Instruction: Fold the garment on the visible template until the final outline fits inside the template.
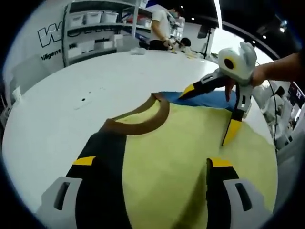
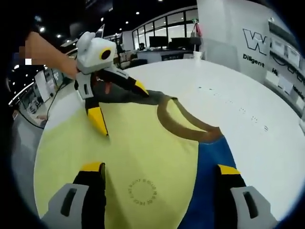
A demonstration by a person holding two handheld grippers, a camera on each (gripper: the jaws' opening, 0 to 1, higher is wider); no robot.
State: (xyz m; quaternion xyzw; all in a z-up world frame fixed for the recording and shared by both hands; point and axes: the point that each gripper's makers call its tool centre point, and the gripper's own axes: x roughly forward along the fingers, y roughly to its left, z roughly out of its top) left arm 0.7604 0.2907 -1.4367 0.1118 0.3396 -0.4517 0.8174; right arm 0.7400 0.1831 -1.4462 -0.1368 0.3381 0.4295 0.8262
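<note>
Garment (image 1: 167, 162): I see a yellow shirt with a brown collar band (image 1: 143, 125), lying flat on the white round worktop (image 1: 71, 95). It has a dark sleeve on one side (image 1: 102, 157) and a blue one on the other (image 1: 209, 99). In the right gripper view the same yellow cloth (image 2: 119, 157) shows a small ring of print near my own tongs.

Template: I cannot make out any outline under or around the shirt.

Left tongs (image 1: 151, 164): my jaws stand wide apart, low over the shirt, one tip above the dark sleeve and one above the yellow body. They grip nothing. In the right gripper view they appear at the far side (image 2: 121, 107), spread, one tip on the dark sleeve by the collar, the other on the yellow cloth.

Right tongs (image 2: 162, 169): also spread, holding nothing; one tip is over the yellow, the other over the blue sleeve (image 2: 209, 167). From the left gripper view (image 1: 209, 112) one tip lies at the blue sleeve near the collar, the other on the yellow.

Surroundings: shelves with bins (image 1: 95, 28) and a person (image 1: 159, 26) stand beyond the worktop.
</note>
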